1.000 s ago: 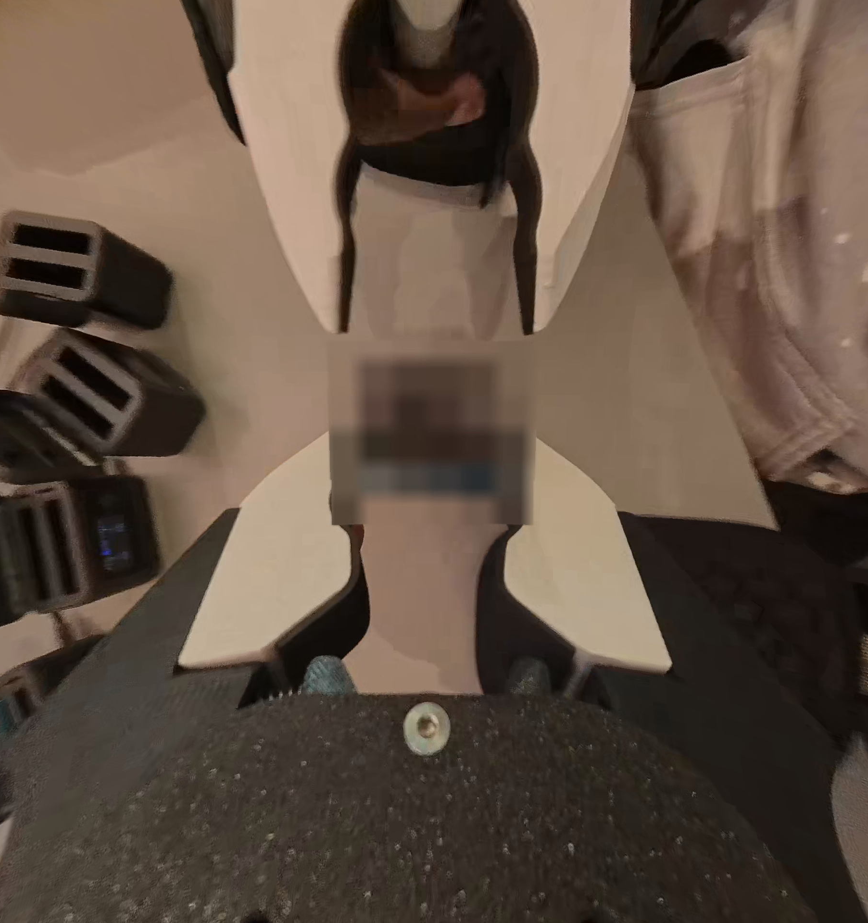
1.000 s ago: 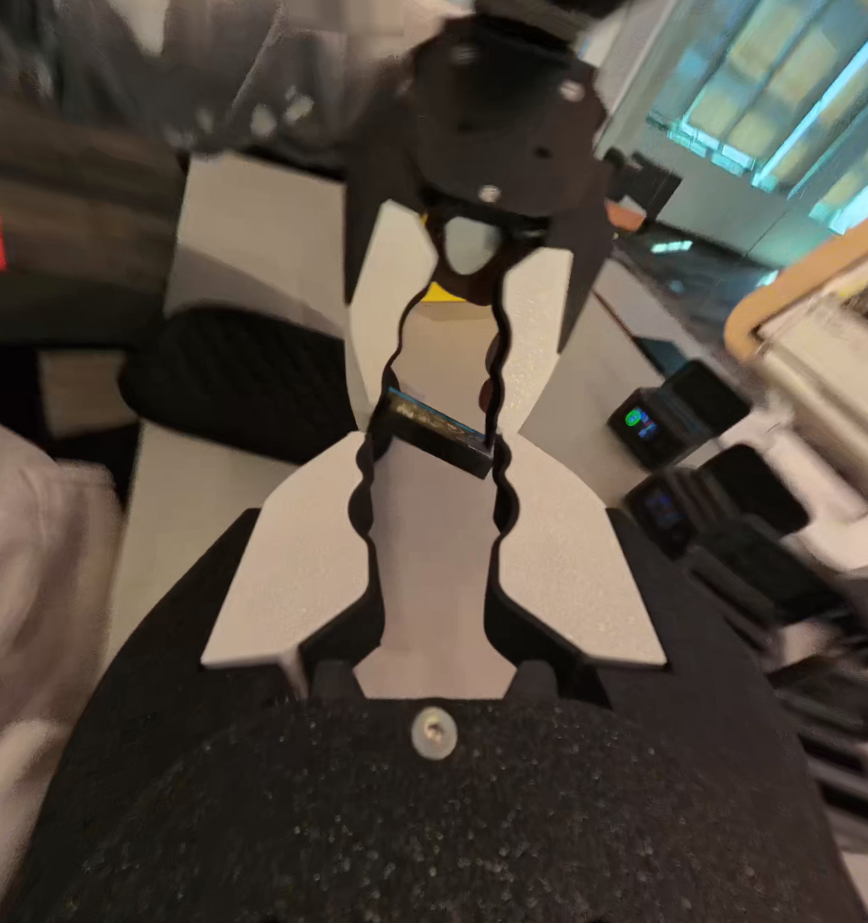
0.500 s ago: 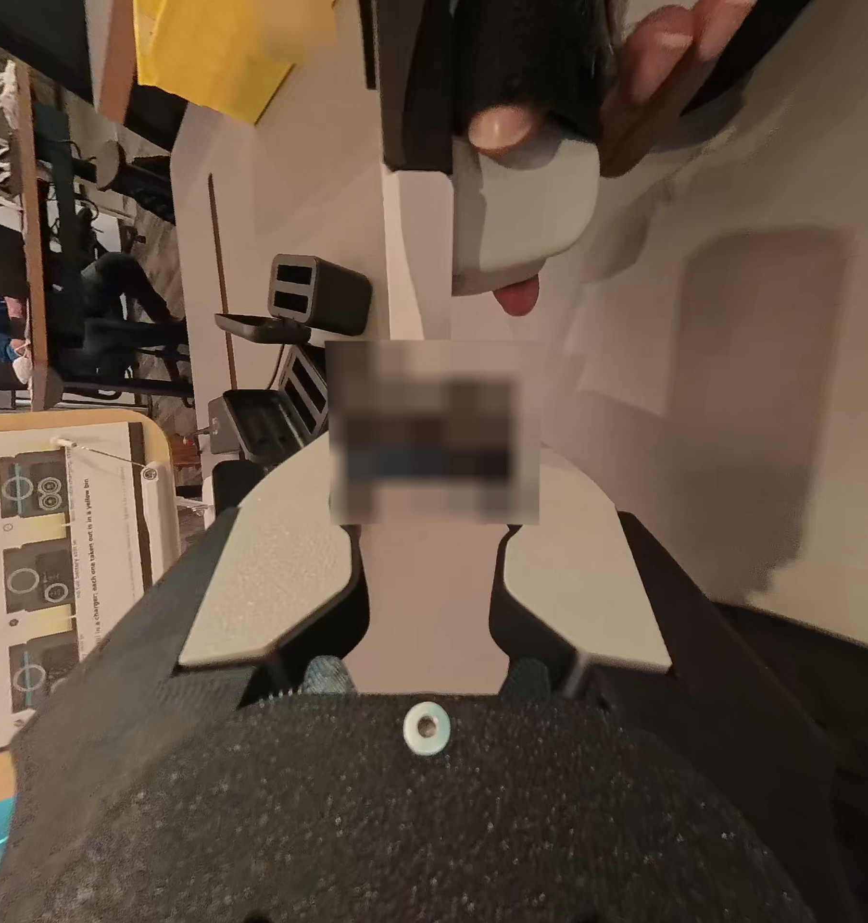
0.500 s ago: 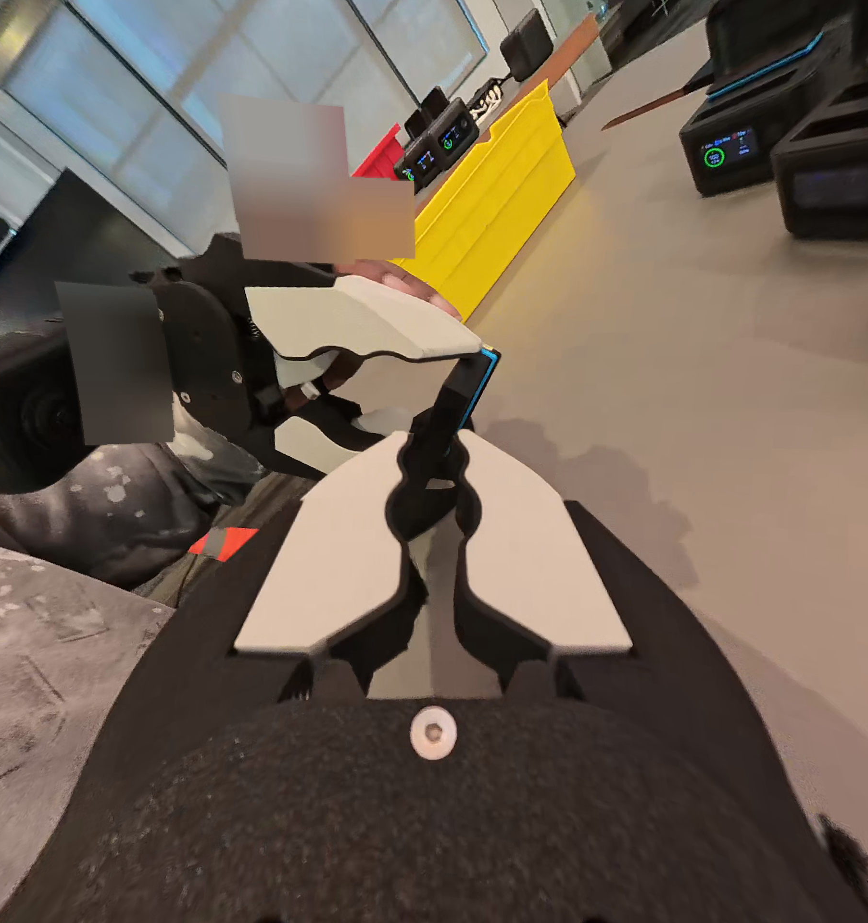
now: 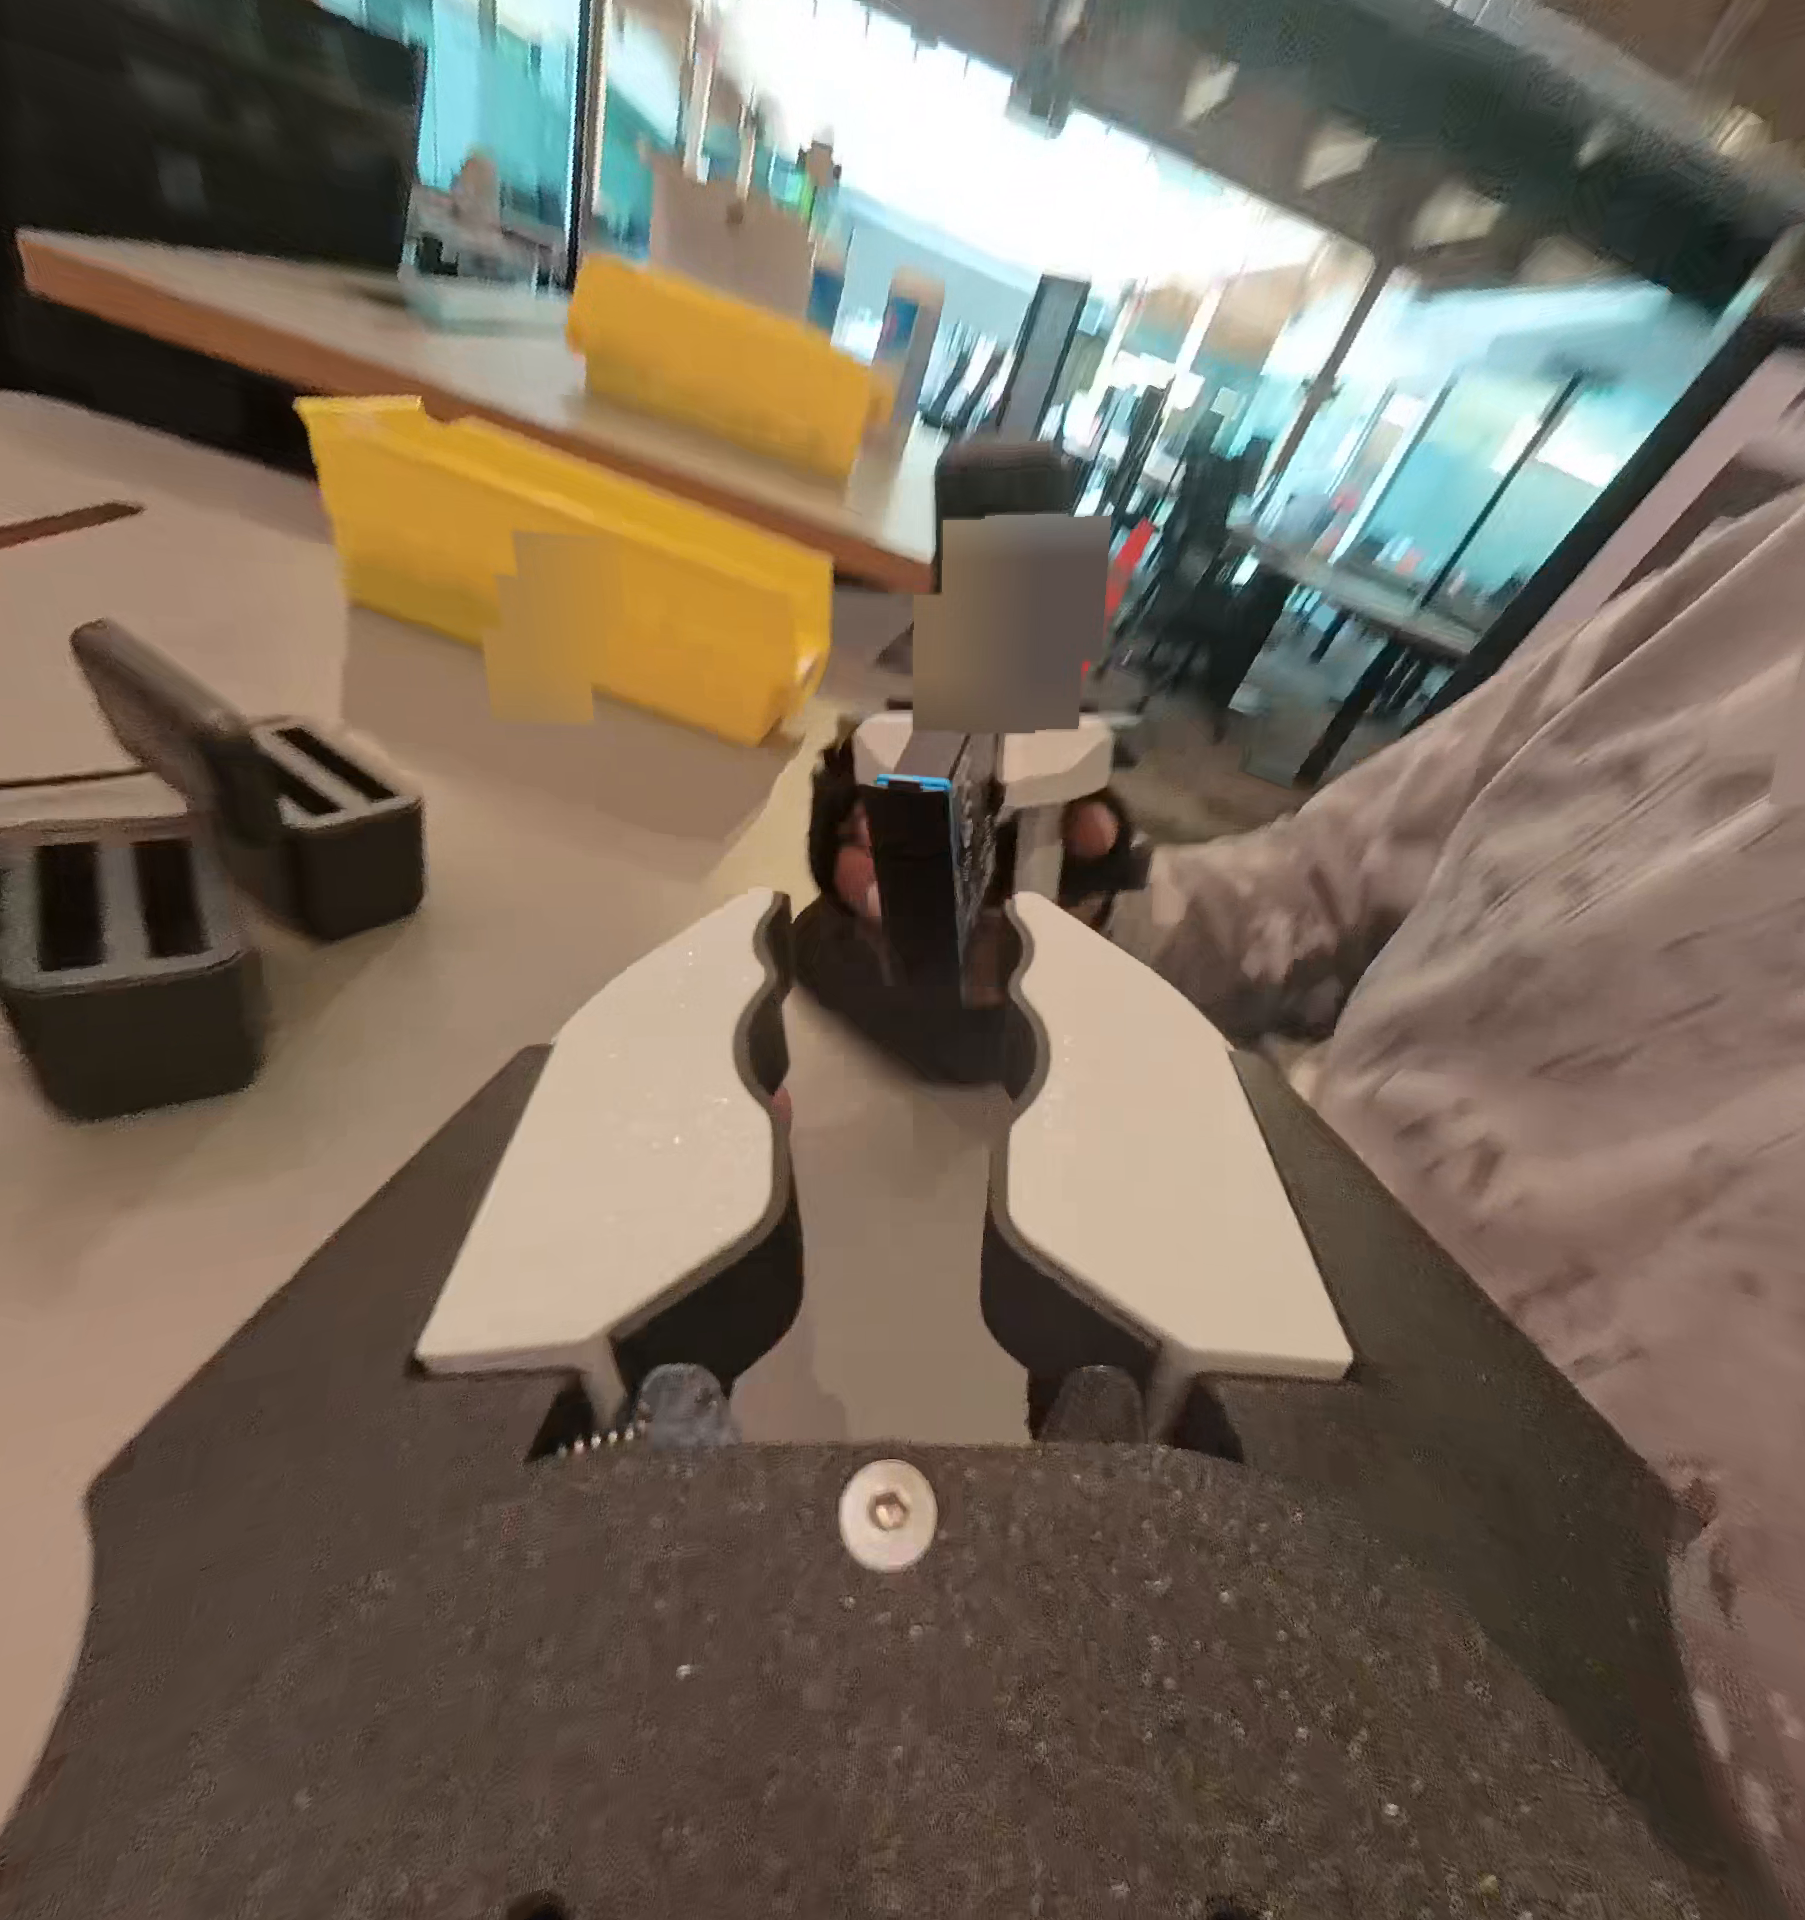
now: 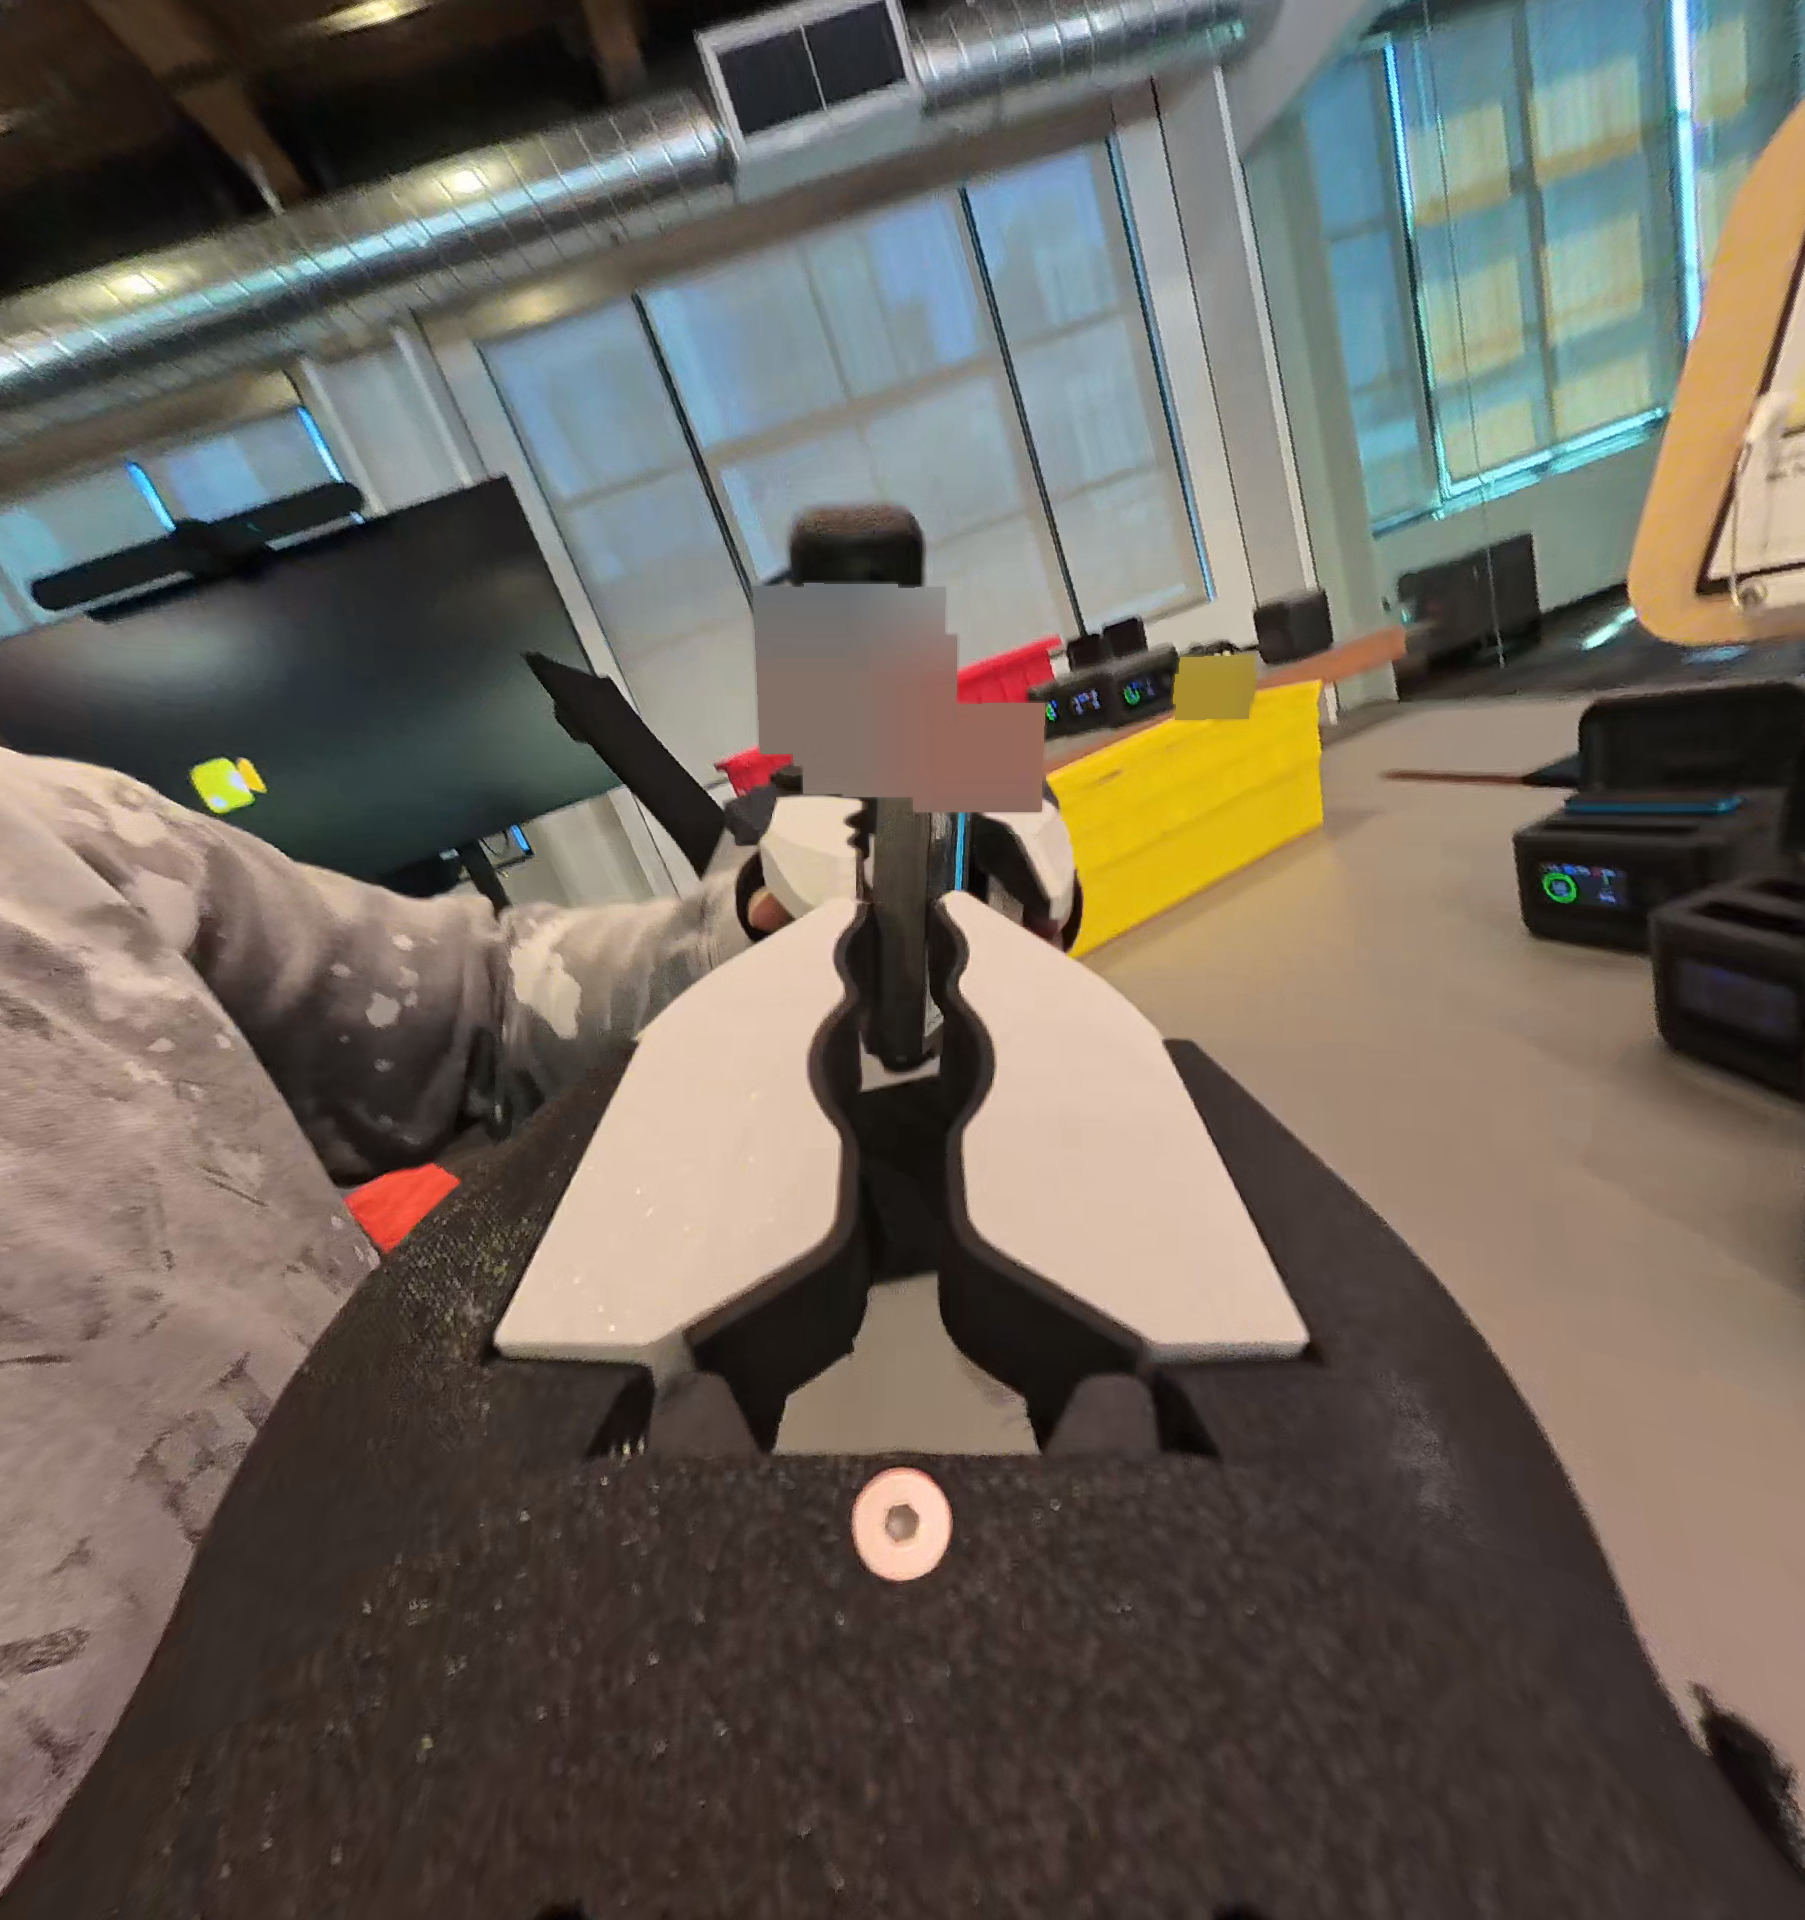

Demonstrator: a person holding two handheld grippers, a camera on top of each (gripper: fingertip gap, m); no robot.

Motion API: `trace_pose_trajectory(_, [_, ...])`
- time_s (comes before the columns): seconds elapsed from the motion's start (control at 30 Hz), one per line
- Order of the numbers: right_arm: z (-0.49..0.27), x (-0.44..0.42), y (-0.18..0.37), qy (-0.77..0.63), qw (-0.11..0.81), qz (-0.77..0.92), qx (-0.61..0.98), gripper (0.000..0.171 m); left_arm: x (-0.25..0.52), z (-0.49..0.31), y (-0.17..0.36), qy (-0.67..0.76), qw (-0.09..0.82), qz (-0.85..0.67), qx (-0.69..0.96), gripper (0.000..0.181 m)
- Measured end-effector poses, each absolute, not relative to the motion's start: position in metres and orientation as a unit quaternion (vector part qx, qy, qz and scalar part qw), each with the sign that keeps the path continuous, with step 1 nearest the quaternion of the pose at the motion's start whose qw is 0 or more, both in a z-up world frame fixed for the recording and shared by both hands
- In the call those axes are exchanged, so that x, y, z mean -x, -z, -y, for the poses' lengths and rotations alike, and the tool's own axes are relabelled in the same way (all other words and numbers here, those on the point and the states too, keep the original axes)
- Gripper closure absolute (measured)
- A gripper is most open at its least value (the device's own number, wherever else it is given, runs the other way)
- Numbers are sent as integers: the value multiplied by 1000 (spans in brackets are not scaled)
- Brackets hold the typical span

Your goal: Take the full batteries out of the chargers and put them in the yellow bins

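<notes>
A black battery (image 5: 913,883) with a blue end stands upright in the air. My right gripper (image 6: 898,914) is shut on its lower end (image 6: 896,966). My left gripper (image 5: 893,914) faces it from the other side, jaws open, with a gap showing on the battery's left side. Each gripper shows beyond the battery in the other's view: the right one (image 5: 971,769) and the left one (image 6: 913,852). A yellow bin (image 5: 690,623) stands on the grey table (image 5: 254,1195) beyond the grippers and also shows in the right wrist view (image 6: 1189,810).
Black chargers with empty slots (image 5: 119,956) (image 5: 337,831) sit left of my left gripper. Chargers with lit displays (image 6: 1594,883) (image 6: 1729,987) line the right side. A second yellow bin (image 5: 721,374) is on a farther table. A grey sleeve (image 5: 1500,935) is close at the right. Less than 4 cm separates the two grippers' tips.
The left gripper held the battery across its width; the right gripper shut on it. Now the left has let go, and both grippers have swung upright facing each other.
</notes>
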State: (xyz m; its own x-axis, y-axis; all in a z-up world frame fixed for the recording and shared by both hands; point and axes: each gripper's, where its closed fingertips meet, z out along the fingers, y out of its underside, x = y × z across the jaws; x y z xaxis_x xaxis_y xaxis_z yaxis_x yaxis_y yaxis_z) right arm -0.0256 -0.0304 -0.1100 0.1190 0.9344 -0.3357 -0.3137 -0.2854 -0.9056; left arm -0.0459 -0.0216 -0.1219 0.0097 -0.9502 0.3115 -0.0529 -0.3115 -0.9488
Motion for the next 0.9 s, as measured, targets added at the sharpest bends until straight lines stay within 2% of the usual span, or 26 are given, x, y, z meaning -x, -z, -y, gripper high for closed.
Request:
trace_pose_trajectory(0.2, [34,20,100,-625,526,276,506,162,34,32,109,620,424,-374,544,153])
trace_pose_trajectory(0.27, [35,19,98,-631,526,275,500,162,30,32,107,629,428,-361,539,165])
trace_pose_trajectory(0.47, [34,18,99,-610,532,286,514,162,31,29,104,589,430,-408,550,166])
trace_pose_trajectory(0.57, [28,15,102,-571,540,304,539,162,39,18,102,514,440,-467,570,166])
trace_pose_trajectory(0.7, [7,-6,108,-498,568,297,584,161,66,-29,109,336,456,-530,631,166])
trace_pose_trajectory(0.9, [-44,-67,139,-293,632,217,684,171,129,-112,134,92,393,-576,711,166])
